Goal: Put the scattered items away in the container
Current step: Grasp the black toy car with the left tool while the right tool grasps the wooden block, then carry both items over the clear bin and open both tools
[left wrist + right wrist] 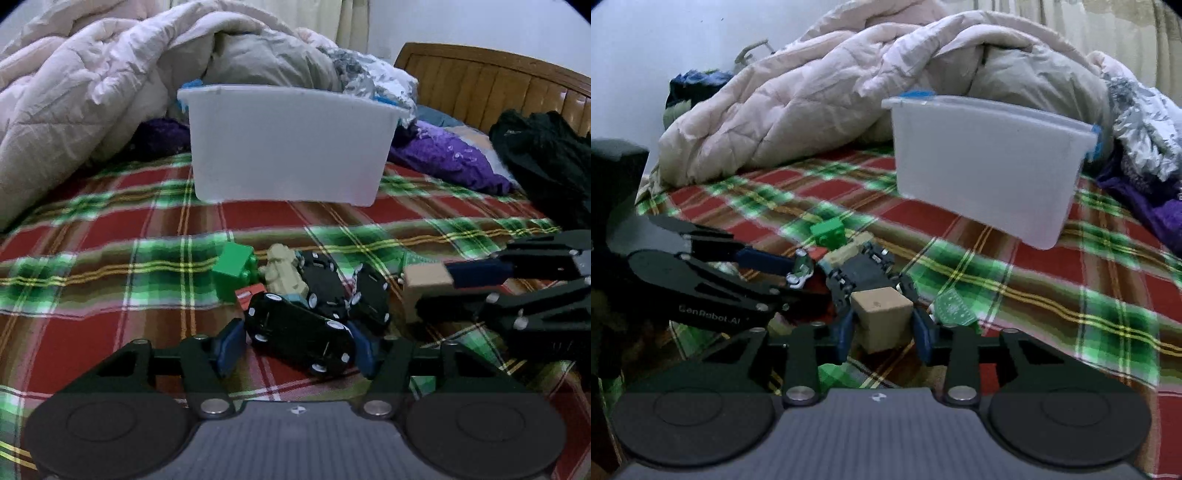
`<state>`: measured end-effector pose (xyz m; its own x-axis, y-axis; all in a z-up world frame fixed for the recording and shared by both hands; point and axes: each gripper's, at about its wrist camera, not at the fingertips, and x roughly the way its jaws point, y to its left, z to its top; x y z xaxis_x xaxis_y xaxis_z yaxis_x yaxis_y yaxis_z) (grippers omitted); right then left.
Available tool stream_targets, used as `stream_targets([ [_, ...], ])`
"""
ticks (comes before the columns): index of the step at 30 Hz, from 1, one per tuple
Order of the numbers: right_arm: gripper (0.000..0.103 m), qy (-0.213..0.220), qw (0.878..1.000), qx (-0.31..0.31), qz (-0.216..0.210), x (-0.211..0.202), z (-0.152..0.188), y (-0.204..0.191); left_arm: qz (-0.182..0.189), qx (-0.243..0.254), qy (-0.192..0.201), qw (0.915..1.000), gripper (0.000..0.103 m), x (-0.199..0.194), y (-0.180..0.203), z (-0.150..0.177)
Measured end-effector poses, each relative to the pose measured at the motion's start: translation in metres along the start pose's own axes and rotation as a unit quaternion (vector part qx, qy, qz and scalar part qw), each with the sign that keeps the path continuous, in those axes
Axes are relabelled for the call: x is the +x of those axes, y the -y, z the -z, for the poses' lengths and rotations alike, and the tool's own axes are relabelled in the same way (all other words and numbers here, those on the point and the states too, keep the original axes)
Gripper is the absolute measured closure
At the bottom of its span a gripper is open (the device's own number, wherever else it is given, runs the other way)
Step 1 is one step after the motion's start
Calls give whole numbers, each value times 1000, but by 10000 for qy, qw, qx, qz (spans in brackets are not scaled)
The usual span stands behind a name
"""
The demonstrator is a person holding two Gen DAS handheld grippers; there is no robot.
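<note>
A heap of toys lies on the plaid bedspread (110, 280). My left gripper (297, 341) is shut on a black toy car (299, 332), with its blue pads (231, 347) at the car's two ends. Behind the car sit a green brick (234, 267), a beige figure (282, 273) and two more black cars (327, 286). My right gripper (882, 330) is shut on a wooden block (881, 314); from the left wrist the block (424, 280) shows at the right of the heap. The white container (288, 147) stands beyond the heap, its inside hidden.
A pale quilt (92, 92) is piled at the back left, touching the container. Purple cloth (443, 155) and black clothing (543, 158) lie to its right, before a wooden headboard (480, 77). A flat green piece (955, 306) lies beside the right gripper.
</note>
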<state>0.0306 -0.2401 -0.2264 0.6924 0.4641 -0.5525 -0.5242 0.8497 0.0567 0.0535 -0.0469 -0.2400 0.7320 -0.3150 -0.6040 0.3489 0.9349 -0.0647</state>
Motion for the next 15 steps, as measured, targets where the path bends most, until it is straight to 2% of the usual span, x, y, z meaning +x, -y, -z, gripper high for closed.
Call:
stream_targets([
  [4,65,312,9992,199,126,-16,-8,5,-23,-52,263,9996,40,-19,-5,-13],
  [8,65,690,9964,404,283,-29,-23,12,-71,12,543,9985,40,-37,-11,-39],
  [12,65,1019,9922,564,433,-40,-58,26,-128,-10,730,9972,40,-44,-23,-81],
  [15,65,1120,9899,624,603,-39,-101,46,-171,-94,823,9964,40,-40,-34,-126],
])
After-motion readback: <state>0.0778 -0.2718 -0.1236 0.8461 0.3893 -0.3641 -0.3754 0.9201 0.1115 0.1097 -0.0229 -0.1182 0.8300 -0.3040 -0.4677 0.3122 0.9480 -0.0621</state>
